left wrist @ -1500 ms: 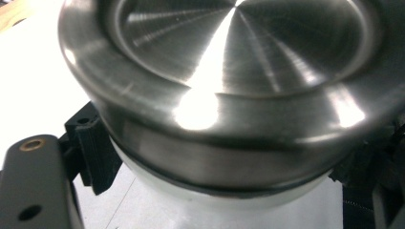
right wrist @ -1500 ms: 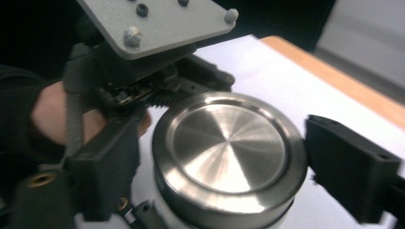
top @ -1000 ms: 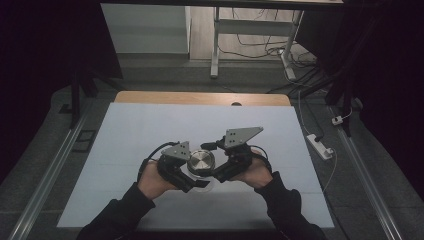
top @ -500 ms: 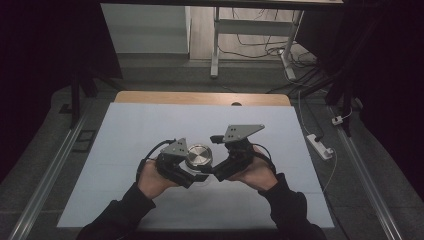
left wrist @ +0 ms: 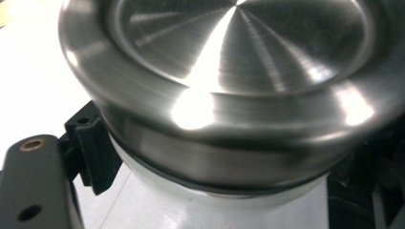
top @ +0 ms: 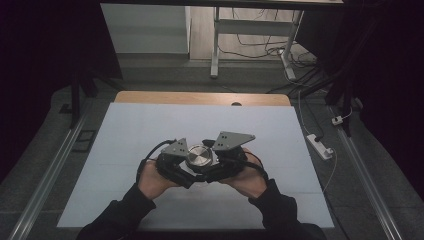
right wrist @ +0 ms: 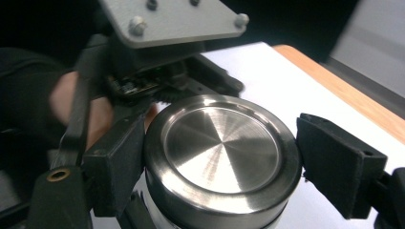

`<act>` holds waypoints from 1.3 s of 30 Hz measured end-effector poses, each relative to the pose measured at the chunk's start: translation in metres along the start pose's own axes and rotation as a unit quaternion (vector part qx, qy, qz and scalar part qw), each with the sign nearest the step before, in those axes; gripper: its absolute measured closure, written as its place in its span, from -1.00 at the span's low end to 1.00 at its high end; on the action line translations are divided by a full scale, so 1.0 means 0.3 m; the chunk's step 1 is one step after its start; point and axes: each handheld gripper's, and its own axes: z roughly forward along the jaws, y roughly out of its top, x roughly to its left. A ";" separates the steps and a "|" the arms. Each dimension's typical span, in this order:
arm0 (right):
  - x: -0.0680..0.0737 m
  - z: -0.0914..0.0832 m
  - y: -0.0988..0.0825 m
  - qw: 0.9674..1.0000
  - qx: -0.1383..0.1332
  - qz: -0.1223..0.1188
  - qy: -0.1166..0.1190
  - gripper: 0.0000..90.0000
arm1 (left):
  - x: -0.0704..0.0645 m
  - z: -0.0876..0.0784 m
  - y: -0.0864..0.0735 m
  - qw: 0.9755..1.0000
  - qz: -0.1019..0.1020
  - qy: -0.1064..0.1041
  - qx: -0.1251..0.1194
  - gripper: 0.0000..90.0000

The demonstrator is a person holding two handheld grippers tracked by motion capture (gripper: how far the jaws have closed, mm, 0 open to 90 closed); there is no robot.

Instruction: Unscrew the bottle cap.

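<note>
Room: dim around my table, with a grey floor, a white desk frame (top: 216,45) beyond the far edge and loose cables (top: 260,47) trailing under it.
Surface: white table top (top: 150,125) with a wooden strip (top: 200,98) along its far edge; a white power strip (top: 320,145) lies on the floor off the right side.
Container: 1 round jar with a brushed steel lid (top: 199,156), held near the middle of the table, toward my edge, between my 2 grippers.
Lid: shut on the jar; it has a shallow recessed centre and a rounded rim, seen close in the left gripper view (left wrist: 229,71) and in the right gripper view (right wrist: 219,157).
Body: a white wall (left wrist: 224,210) shows just under the lid's rim, with a dark seam between them.
Contents: I cannot tell, since the lid covers the jar.
Left gripper: my left gripper (top: 175,162) comes at the jar from the left; 1 black jaw lies against the jar just under the lid's rim in its own view, the other side is too dark and close to read, so I cannot tell how tightly it grips.
Right gripper: my right gripper (right wrist: 219,167) straddles the lid; its left pad (right wrist: 117,162) lies against the lid's side, its right pad (right wrist: 339,162) stands just clear of it, so the jaws are parted and not clamped.
Hands: my left hand (top: 150,180) and right hand (top: 250,177) hold the grippers close together, dark sleeves (top: 272,210) coming in from the near edge.
Plates: a grey 3-cornered plate (top: 233,140) tops each gripper.
</note>
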 end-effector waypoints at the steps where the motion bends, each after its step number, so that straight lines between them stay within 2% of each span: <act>1: -0.023 -0.010 -0.005 0.999 -0.006 -0.005 0.037 -0.58 | 0.000 -0.002 0.000 1.000 0.005 -0.011 -0.001 -0.66; 3: -0.050 -0.021 -0.012 0.996 -0.019 -0.006 0.086 -0.58 | -0.004 -0.002 0.002 0.999 0.013 -0.034 -0.006 -0.66; 4: -0.050 -0.021 -0.012 0.996 -0.019 -0.006 0.086 -0.58 | -0.006 -0.002 0.004 0.999 0.018 -0.048 -0.008 -0.66; 5: -0.065 -0.026 -0.018 0.993 -0.029 -0.006 0.113 -0.57 | -0.011 -0.002 0.006 0.998 0.024 -0.060 -0.012 -0.66; 7: -0.096 -0.031 -0.034 0.984 -0.048 -0.007 0.173 -0.57 | -0.019 0.003 0.011 0.996 0.032 -0.080 -0.015 -0.66; 9: -0.117 -0.032 -0.054 0.975 -0.064 -0.009 0.214 -0.57 | -0.028 0.010 0.016 0.996 0.042 -0.083 -0.008 -0.66; 10: -0.123 -0.030 -0.064 0.971 -0.071 -0.010 0.227 -0.57 | -0.030 0.013 0.016 0.996 0.043 -0.082 -0.005 -0.66; 12: -0.132 -0.026 -0.076 0.969 -0.069 -0.009 0.235 -0.57 | -0.029 0.021 0.013 0.996 0.041 -0.074 0.001 -0.66; 13: -0.134 -0.023 -0.076 0.971 -0.063 -0.006 0.233 -0.58 | -0.026 0.022 0.011 0.997 0.037 -0.066 0.003 -0.66; 14: -0.133 -0.022 -0.072 0.974 -0.054 -0.001 0.220 -0.66 | -0.021 0.022 0.010 0.998 0.032 -0.060 0.003 -0.66; 15: -0.124 -0.024 -0.057 0.983 -0.035 0.005 0.183 -0.88 | -0.017 0.020 0.009 0.998 0.027 -0.051 0.002 -0.66; 16: -0.124 -0.024 -0.057 0.983 -0.035 0.005 0.183 -0.88 | -0.014 0.016 0.008 0.999 0.023 -0.039 0.004 -0.66; 17: -0.119 -0.028 -0.047 0.986 -0.027 0.010 0.166 -0.92 | -0.011 0.012 0.007 0.999 0.016 -0.028 0.002 -0.66; 18: -0.112 -0.032 -0.037 0.989 -0.018 0.013 0.146 -0.96 | -0.007 0.008 0.006 1.000 0.011 -0.016 0.001 -0.66; 20: -0.086 -0.034 -0.018 0.996 0.008 0.003 0.089 -0.97 | -0.003 0.004 0.005 1.000 0.002 0.005 0.003 -0.66; 22: -0.050 -0.027 -0.003 0.999 0.021 0.009 0.043 -0.94 | -0.001 0.003 0.004 1.000 -0.006 0.019 0.004 -0.66; 23: -0.034 -0.020 0.003 0.999 0.021 0.009 0.028 -0.92 | 0.000 0.004 0.004 1.000 -0.010 0.021 0.004 -0.66; 26: 0.013 -0.001 0.014 1.000 0.019 0.007 -0.014 -0.76 | -0.002 0.005 0.003 1.000 -0.011 0.023 0.003 -0.66; 28: 0.029 0.005 0.012 0.999 0.018 -0.004 -0.040 -0.62 | -0.004 0.005 0.005 1.000 -0.009 0.020 0.003 -0.66; 30: 0.026 0.004 0.009 0.999 0.013 0.002 -0.039 -0.60 | -0.005 0.005 0.006 1.000 -0.006 0.017 0.004 -0.66; 31: 0.013 -0.002 0.007 1.000 0.008 0.009 -0.019 -0.57 | -0.005 0.004 0.005 1.000 -0.002 0.013 0.006 -0.66; 32: 0.013 -0.002 0.007 1.000 0.008 0.009 -0.019 -0.57 | -0.004 0.004 0.005 1.000 -0.001 0.007 0.005 -0.66; 36: -0.019 -0.013 -0.004 0.999 -0.002 0.010 0.030 -0.57 | -0.004 0.003 0.004 1.000 0.007 -0.016 0.000 -0.66; 39: -0.040 -0.020 -0.012 0.997 -0.015 0.005 0.069 -0.57 | -0.006 -0.001 0.006 0.999 0.015 -0.034 -0.003 -0.66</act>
